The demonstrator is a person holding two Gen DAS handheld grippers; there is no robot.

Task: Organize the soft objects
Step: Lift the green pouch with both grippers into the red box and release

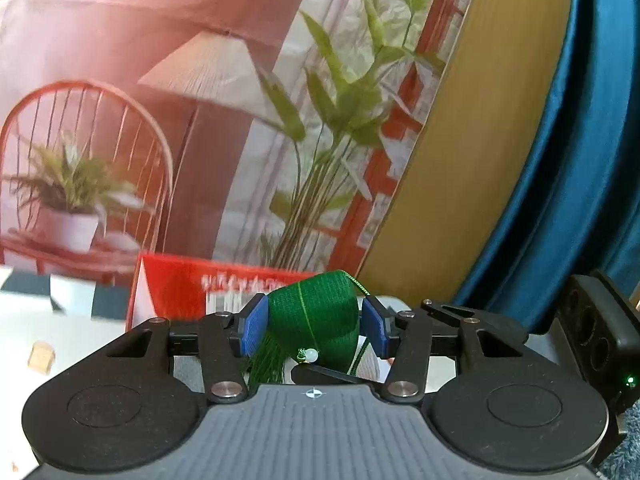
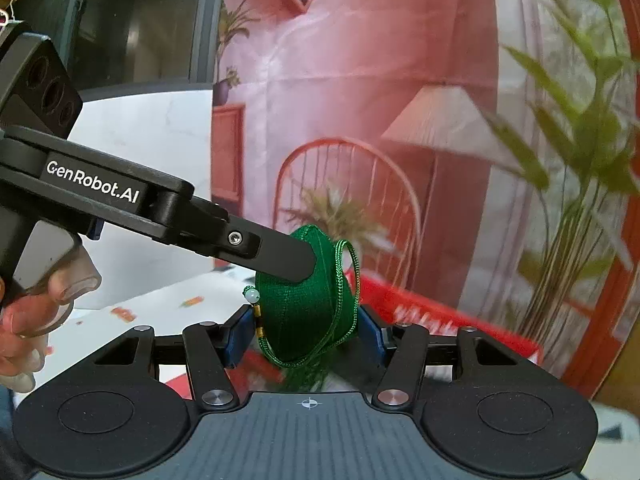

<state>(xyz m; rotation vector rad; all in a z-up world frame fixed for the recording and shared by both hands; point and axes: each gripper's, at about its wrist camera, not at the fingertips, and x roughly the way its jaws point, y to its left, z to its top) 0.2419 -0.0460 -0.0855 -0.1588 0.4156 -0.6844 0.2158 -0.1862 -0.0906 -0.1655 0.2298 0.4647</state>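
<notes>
A small green fabric pouch with a green cord, a pale bead and a tassel hangs in the air between both grippers. My left gripper is shut on the green pouch, its blue pads pressing both sides. In the right wrist view the same green pouch sits between the blue pads of my right gripper, which is shut on it. The left gripper's black finger comes in from the left and touches the top of the pouch. The tassel hangs below, partly hidden.
A red box with white lettering stands just behind the pouch; it also shows in the right wrist view. A printed backdrop of a chair, lamp and plants fills the back. A blue curtain hangs on the right. A white tabletop lies below.
</notes>
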